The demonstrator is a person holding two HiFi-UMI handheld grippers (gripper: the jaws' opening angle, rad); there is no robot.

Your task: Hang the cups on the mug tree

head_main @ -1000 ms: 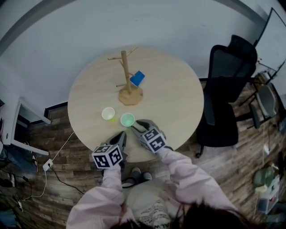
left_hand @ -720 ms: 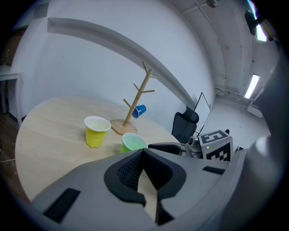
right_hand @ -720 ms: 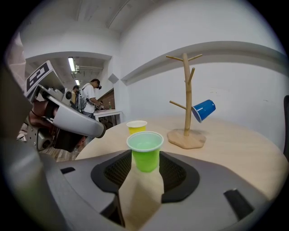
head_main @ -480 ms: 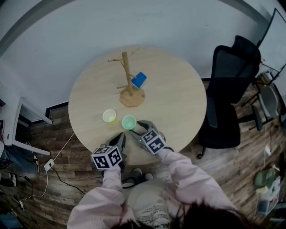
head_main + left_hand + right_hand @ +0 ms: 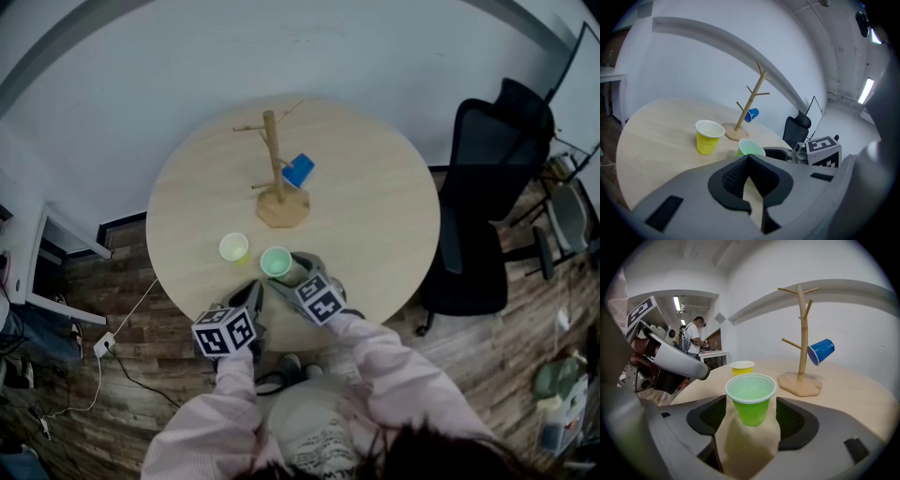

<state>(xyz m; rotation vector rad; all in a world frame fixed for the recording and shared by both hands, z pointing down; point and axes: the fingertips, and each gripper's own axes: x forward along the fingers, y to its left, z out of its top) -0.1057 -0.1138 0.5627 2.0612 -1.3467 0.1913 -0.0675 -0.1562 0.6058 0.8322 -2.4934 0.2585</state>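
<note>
Only the right gripper view shows the right gripper (image 5: pixel 751 417) standing open around the green plastic cup (image 5: pixel 750 401) at the round wooden table's (image 5: pixel 375 216) near edge; the left gripper (image 5: pixel 747 163) is closed, empty.

Head view: blue cup (image 5: pixel 298 171) hangs off the mug tree (image 5: pixel 274 155); which peg carries it is too small to tell.
Left gripper view: green cup (image 5: pixel 751 148), nearer than the mug tree, has its lower wall hidden behind the left gripper (image 5: pixel 746 164). The yellow cup (image 5: pixel 708 136) covers one edge of the mug tree's base.
</note>
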